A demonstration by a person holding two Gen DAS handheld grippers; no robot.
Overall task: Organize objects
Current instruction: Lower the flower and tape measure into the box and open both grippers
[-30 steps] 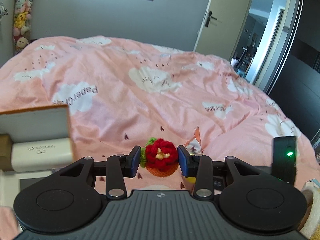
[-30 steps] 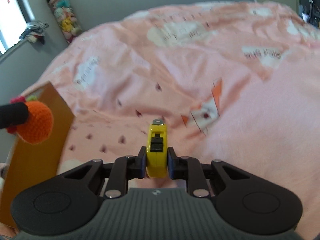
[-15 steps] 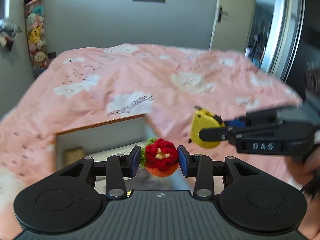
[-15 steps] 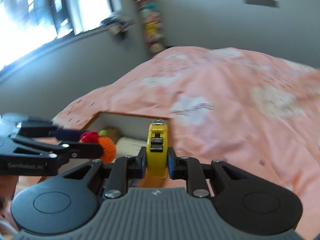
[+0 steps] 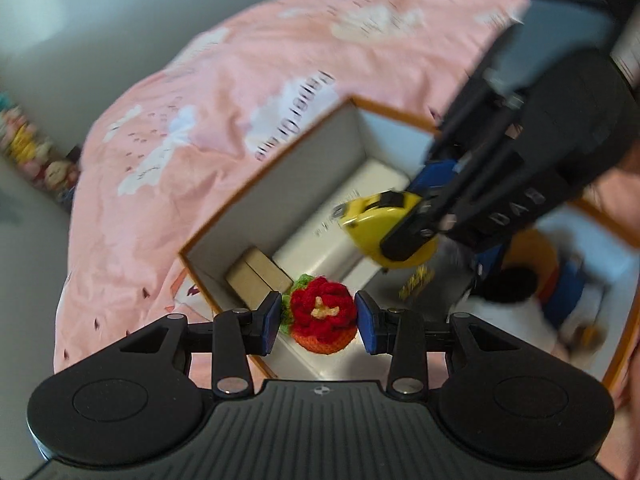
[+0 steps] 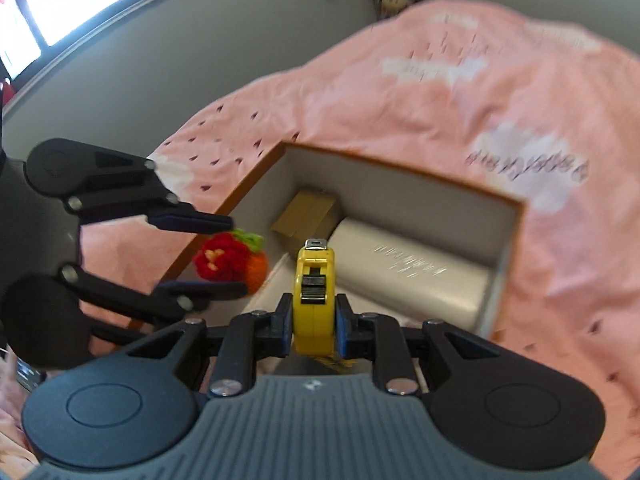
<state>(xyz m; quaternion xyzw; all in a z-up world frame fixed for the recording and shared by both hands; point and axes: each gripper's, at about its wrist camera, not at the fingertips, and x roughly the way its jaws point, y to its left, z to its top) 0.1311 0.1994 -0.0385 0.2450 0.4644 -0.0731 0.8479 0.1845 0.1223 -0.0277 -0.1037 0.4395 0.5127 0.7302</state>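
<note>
In the left wrist view, the left gripper (image 5: 317,323) has its jaws partly closed on a crocheted flower (image 5: 322,318), red petals facing the camera, orange base below, green leaf to the left. A second ago this flower hung over the pink bedspread (image 5: 192,152) with only a corner of the box at the left edge; now it hangs over the open, orange-edged box (image 5: 280,160), near its left wall. Inside lie a small cardboard carton (image 5: 256,276) and a white packet (image 5: 352,208). The right gripper (image 5: 404,220), absent from this view a second ago, now reaches in from the upper right, clamped on a yellow tape measure (image 5: 380,224) whose blade tip points left, above the packet.

In the right wrist view, the right gripper (image 6: 314,320) is nearly closed on the tape measure (image 6: 314,296), held on edge with its long axis running away from the camera and the metal tip at the far end. Earlier it faced bare bedspread (image 6: 400,100); now it is over the box (image 6: 400,168). The left gripper (image 6: 224,252) enters from the left, holding the flower (image 6: 228,260) at the box's left edge.
</note>
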